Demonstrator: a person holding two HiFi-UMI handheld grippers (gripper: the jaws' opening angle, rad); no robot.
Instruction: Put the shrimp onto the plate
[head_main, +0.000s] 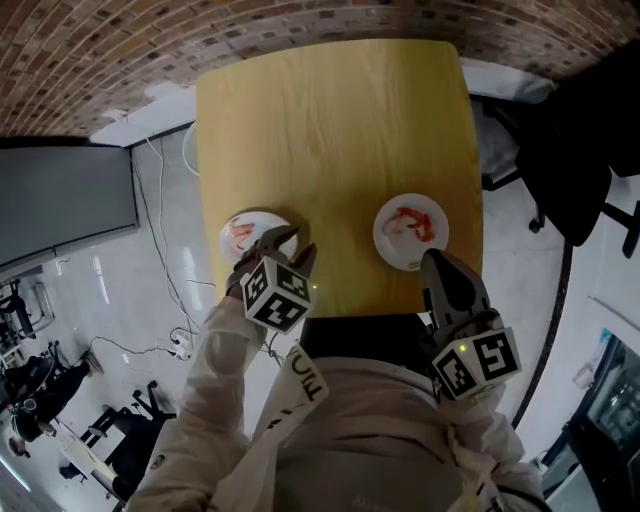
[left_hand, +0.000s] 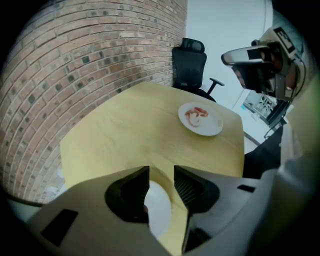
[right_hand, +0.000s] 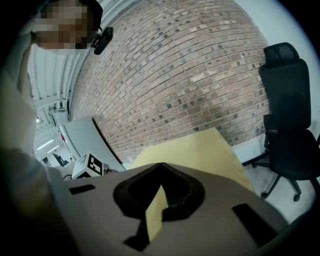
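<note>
Two grippers are at work, and neither has hold of anything. The left gripper (head_main: 288, 240) (left_hand: 161, 170) points steeply down with its jaws standing wide apart. Through the gap shows the left plate (head_main: 262, 216) (left_hand: 159, 207), a small round white dish, with a speck of red at the inner edge of one jaw. The right gripper (head_main: 432, 258) (right_hand: 160, 166) has its jaw tips together and empty. It lies just short of the right plate (head_main: 392, 250) (left_hand: 212, 129), a matching white dish.

Each plate already carries a pinkish-red curled shrimp: one on the left plate (head_main: 240, 235), one on the right (head_main: 410, 222) (left_hand: 196, 115). Which shrimp is meant to travel I cannot tell, but the left gripper seems poised for the one beneath it.

The shrimp will likely be light, soft and a little slick, so a hard squeeze could crush it or squirt it out sideways. I would take it across the thick middle of the curl, not by the thin tail. The plate looks light too, and may skid on the smooth wood if nudged.

Both plates sit close to the near edge of the pale yellow wooden table (head_main: 330, 130), and the left one is also hard by the table's left edge, so a push outward risks a fall. Between the plates and beyond them the tabletop lies bare. A black office chair (left_hand: 190, 65) (right_hand: 287, 100) stands well apart beside the brick wall (head_main: 300, 25).
</note>
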